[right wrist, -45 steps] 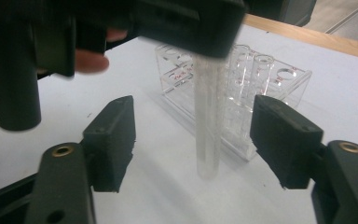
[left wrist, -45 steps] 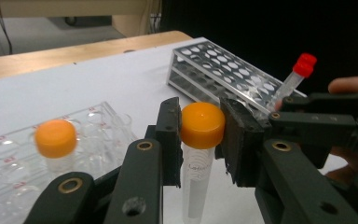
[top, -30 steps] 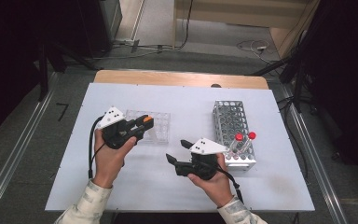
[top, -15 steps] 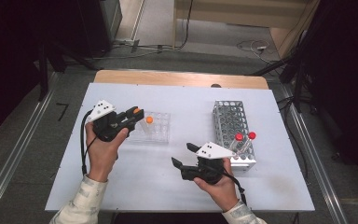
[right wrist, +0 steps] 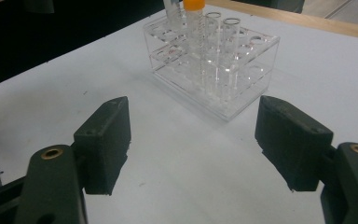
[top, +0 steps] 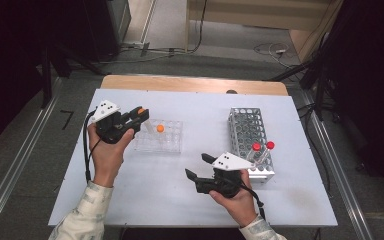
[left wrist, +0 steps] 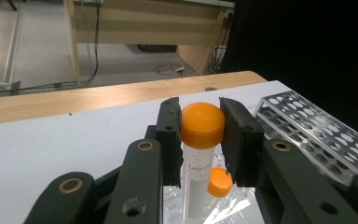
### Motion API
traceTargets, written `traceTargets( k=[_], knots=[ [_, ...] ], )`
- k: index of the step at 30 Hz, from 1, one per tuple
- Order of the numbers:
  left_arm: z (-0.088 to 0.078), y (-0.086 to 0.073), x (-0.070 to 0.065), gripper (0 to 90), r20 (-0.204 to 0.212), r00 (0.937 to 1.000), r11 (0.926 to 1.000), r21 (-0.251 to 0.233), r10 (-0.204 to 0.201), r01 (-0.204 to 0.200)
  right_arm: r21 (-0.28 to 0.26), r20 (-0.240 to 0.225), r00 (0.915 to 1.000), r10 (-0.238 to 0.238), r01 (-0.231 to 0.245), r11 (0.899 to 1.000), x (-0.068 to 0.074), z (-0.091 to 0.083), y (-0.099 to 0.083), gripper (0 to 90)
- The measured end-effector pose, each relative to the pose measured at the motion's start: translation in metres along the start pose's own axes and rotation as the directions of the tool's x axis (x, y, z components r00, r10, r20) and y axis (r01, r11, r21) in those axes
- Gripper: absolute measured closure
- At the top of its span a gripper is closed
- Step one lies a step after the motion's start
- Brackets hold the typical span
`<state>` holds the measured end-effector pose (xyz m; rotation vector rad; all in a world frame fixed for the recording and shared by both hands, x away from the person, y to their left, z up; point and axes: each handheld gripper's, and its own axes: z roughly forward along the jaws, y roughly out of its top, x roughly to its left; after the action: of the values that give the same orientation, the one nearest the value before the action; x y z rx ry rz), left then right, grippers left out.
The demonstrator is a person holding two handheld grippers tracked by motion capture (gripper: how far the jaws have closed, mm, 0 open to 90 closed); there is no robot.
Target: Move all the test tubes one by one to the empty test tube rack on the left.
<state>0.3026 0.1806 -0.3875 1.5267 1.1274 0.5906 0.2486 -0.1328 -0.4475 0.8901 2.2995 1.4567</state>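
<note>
Orange-capped tube (left wrist: 202,140) clamped in the left gripper (top: 139,114) above the clear rack (top: 170,140).

The clear rack holds one more orange-capped tube (top: 160,128), standing in a cell; over on the right, the metal rack (top: 250,142) carries two red-capped tubes (top: 256,148) at its near end. The left hand (top: 107,150) reaches forward, jaws pressed on the tube's cap, tube hanging upright. The right gripper (top: 197,166) sits low near the table (top: 150,185), pointing left, jaws apart with nothing between them, having just widened a little.
</note>
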Motion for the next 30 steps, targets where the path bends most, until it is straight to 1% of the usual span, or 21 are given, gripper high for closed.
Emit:
traceTargets(
  k=[2,7,10,13,17,20,22,25,30],
  knots=[
    [0.003,-0.001,0.002,70.8,-0.01,0.9999,1.0,0.005,0.005,-0.005,-0.002,0.001,1.0,0.004,-0.004,1.0,0.0,-0.001,0.0,25.1],
    [0.007,-0.003,0.001,70.8,-0.015,0.9997,0.9998,0.001,0.021,-0.021,-0.005,0.005,1.0,0.003,-0.003,1.0,-0.002,-0.002,-0.001,25.1],
    [0.009,-0.004,-0.002,70.8,-0.028,0.9981,0.9985,0.008,0.054,-0.054,-0.004,0.005,1.0,0.004,-0.004,1.0,-0.002,-0.002,-0.001,25.1],
    [0.011,-0.009,-0.005,70.8,-0.04,0.996,0.9966,0.02,0.08,-0.08,-0.006,0.005,1.0,0.007,-0.007,1.0,-0.002,-0.003,-0.001,25.1],
    [0.015,-0.015,-0.007,70.8,-0.041,0.9949,0.9953,0.032,0.093,-0.091,-0.008,0.006,0.9999,0.009,-0.009,1.0,-0.002,-0.004,-0.001,25.2],
    [0.017,-0.021,-0.009,70.8,-0.043,0.9931,0.9934,0.041,0.109,-0.108,-0.006,0.006,0.9999,0.009,-0.009,1.0,-0.003,-0.003,-0.001,25.2],
    [0.019,-0.026,-0.01,70.7,-0.045,0.9929,0.993,0.047,0.11,-0.108,-0.003,0.005,1.0,0.008,-0.008,1.0,-0.002,-0.002,-0.002,25.2],
    [0.023,-0.033,-0.01,70.7,-0.049,0.9919,0.9909,0.072,0.117,-0.113,0.001,0.003,1.0,0.008,-0.008,1.0,-0.002,-0.001,-0.003,25.2],
    [0.023,-0.038,-0.01,70.4,-0.054,0.9914,0.9895,0.088,0.119,-0.114,0.0,0.004,1.0,0.006,-0.006,1.0,-0.001,-0.001,-0.003,25.2]
  ],
)
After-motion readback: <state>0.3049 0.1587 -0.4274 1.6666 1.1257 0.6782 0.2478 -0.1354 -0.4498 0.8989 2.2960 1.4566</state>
